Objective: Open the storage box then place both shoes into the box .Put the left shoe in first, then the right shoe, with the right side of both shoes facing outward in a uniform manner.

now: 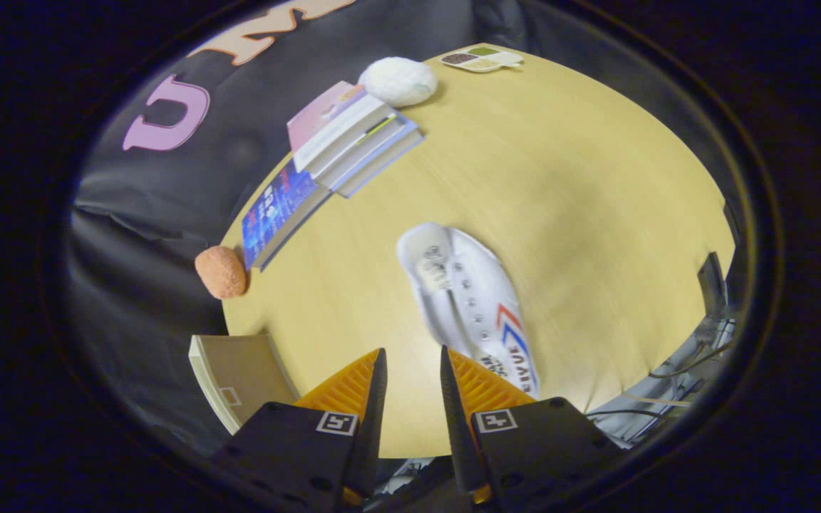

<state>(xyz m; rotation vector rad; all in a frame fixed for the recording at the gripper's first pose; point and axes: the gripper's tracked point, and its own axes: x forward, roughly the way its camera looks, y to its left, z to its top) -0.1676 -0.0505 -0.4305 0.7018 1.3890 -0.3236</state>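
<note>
A white shoe (464,299) with red and blue stripes on its side lies on the round wooden table (581,214), just ahead of my fingers and slightly to the right of them. Its toe end passes behind the right fingertip (446,367). My gripper (412,360) hangs above the table's near edge, open, with a narrow gap and nothing between the fingers. A beige storage box (236,374) sits at the table's edge to the left of the fingers, partly hidden by the left one.
A stack of books (332,157) lies at the table's far left edge. A white fluffy ball (398,80) sits beyond them and an orange ball (221,271) nearer. A small tray (482,58) rests at the far edge. Cables (688,370) hang off to the right.
</note>
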